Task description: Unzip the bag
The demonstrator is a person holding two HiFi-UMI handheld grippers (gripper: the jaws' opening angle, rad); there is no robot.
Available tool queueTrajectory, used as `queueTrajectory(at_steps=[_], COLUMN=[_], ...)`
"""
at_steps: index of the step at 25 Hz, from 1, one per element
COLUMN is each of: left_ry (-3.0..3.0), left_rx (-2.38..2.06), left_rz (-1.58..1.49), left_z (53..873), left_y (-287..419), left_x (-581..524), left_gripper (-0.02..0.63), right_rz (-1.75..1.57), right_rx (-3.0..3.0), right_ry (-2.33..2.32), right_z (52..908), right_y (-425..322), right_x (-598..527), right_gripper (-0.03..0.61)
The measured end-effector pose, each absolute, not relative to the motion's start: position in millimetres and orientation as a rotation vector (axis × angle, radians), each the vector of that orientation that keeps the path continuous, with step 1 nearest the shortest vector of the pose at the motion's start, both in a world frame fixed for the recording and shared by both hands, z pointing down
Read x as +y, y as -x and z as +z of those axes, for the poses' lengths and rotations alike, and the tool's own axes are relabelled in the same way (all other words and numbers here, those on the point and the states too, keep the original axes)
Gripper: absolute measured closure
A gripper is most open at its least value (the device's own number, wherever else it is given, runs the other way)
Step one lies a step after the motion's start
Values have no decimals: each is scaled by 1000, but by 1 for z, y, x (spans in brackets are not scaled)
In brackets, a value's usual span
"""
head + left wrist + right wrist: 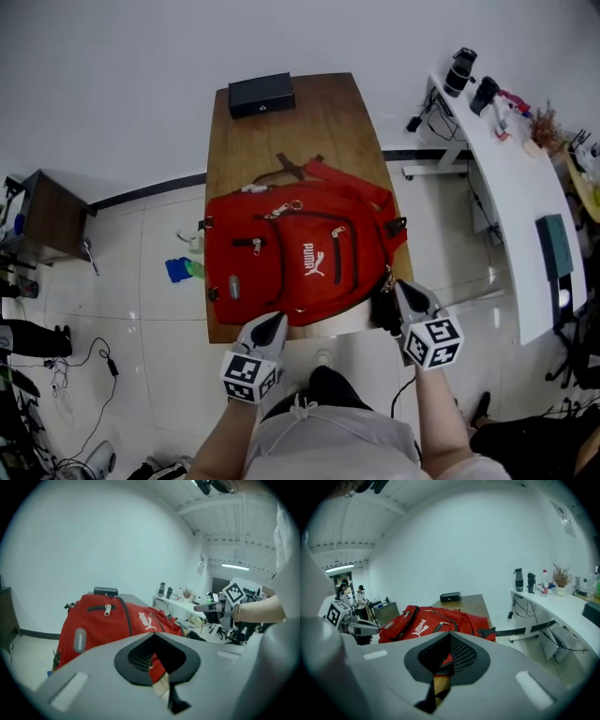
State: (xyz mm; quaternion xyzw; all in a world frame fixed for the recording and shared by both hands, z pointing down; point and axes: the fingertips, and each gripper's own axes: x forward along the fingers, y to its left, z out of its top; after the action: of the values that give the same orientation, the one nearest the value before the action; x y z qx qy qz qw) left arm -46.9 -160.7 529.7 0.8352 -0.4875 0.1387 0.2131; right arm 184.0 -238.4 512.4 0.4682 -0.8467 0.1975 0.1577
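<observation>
A red backpack (pixel 291 253) lies flat on the wooden table (pixel 328 122), front pocket up and its zips closed. Silver zip pulls (pixel 293 205) sit near its top. My left gripper (pixel 271 321) hovers at the table's near edge, just short of the bag's bottom, jaws together and empty. My right gripper (pixel 404 292) hangs by the bag's near right corner, also shut on nothing. The left gripper view looks past its closed jaws onto the backpack (pixel 108 620); the right gripper view shows the backpack (pixel 426 620) from the other side.
A black box (pixel 262 94) sits at the table's far end. A white desk (pixel 506 187) with bottles runs along the right. A blue object (pixel 178 270) lies on the floor left of the table, beyond it a dark cabinet (pixel 47 216). People (pixel 351 595) stand far off.
</observation>
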Motion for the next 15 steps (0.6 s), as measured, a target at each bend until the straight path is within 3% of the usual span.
queueTrajectory(at_steps=[7,15], left_ry=[-2524,-2612], left_rx=[-1452,-1450], left_rz=[189,-27], left_z=[438,379], left_y=[57,66], left_x=[-93,32], left_gripper=[607,607], right_rz=[271,153], right_rx=[-2659,-2760], right_ry=[-1252,-1143], right_z=[449,420], right_y=[-123,-70], right_x=[-139,2], right_gripper=[572,572])
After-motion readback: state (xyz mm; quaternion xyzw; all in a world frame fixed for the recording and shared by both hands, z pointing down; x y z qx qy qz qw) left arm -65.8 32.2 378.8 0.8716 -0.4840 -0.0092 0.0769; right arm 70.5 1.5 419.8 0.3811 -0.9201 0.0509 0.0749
